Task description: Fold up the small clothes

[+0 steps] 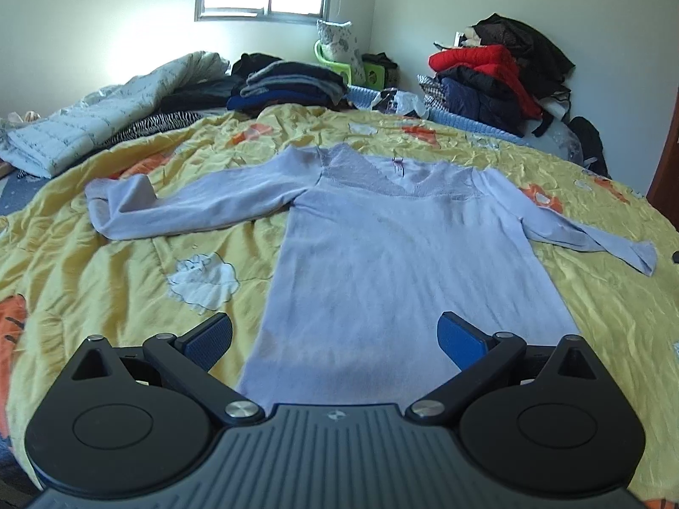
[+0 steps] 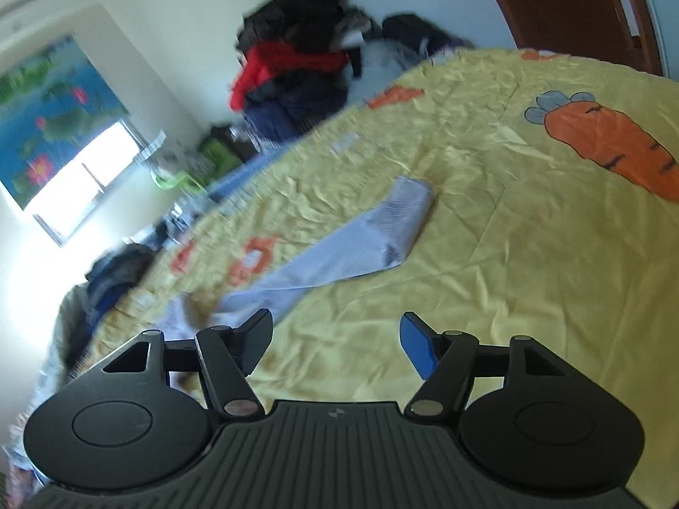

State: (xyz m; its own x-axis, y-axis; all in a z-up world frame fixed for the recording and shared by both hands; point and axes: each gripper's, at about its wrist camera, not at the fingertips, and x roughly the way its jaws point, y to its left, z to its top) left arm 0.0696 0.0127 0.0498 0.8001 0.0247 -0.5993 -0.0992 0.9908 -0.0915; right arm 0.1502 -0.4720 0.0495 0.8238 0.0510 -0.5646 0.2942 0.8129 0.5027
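A pale lilac long-sleeved sweater lies flat on the yellow carrot-print bedspread, collar away from me and both sleeves spread out. My left gripper hovers open over its lower hem, with nothing between the fingers. In the right wrist view, the sweater's right sleeve stretches across the bedspread with its cuff folded back. My right gripper is open above bare bedspread just below that sleeve, with nothing between its blue pads.
A stack of folded dark clothes and a pale quilted blanket lie at the bed's far left. A heap of red and black jackets sits at the far right corner. A wooden door stands beyond the bed's right side.
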